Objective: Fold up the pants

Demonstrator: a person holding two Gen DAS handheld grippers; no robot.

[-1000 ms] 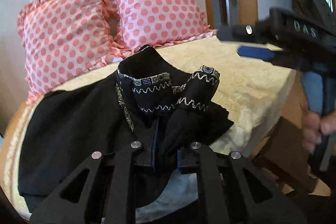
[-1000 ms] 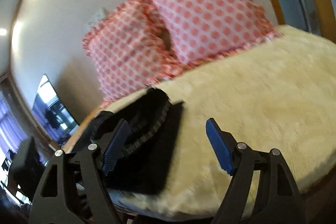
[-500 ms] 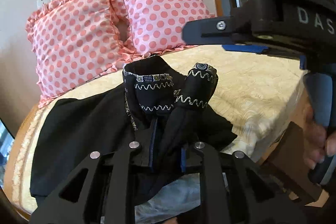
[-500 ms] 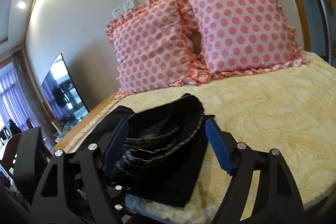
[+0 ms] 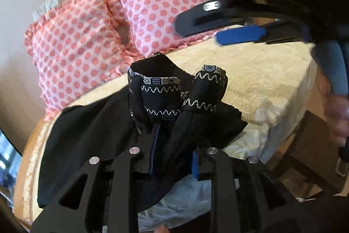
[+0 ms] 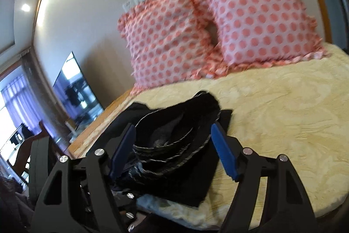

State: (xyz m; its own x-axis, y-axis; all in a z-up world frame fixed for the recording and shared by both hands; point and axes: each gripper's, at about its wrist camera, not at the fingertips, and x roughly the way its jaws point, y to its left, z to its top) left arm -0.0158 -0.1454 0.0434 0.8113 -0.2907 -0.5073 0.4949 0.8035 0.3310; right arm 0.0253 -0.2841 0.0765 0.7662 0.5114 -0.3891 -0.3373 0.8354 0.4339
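Currently the left hand-held gripper (image 5: 173,152) is clamped on the embroidered cuffs of the black pants (image 5: 87,134), which lie on the bed (image 5: 261,80). The right hand-held gripper (image 6: 172,152) is spread wide, empty. Pulling may bunch the loose fabric and spoil the fold.

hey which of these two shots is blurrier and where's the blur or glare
Right wrist view: motion-blurred throughout, worst on the pillows, with ceiling-light glare smeared on the wall. Left wrist view: the pants and left gripper are sharp; only the right gripper crossing the top right is smeared. Both show fisheye bending at the edges.
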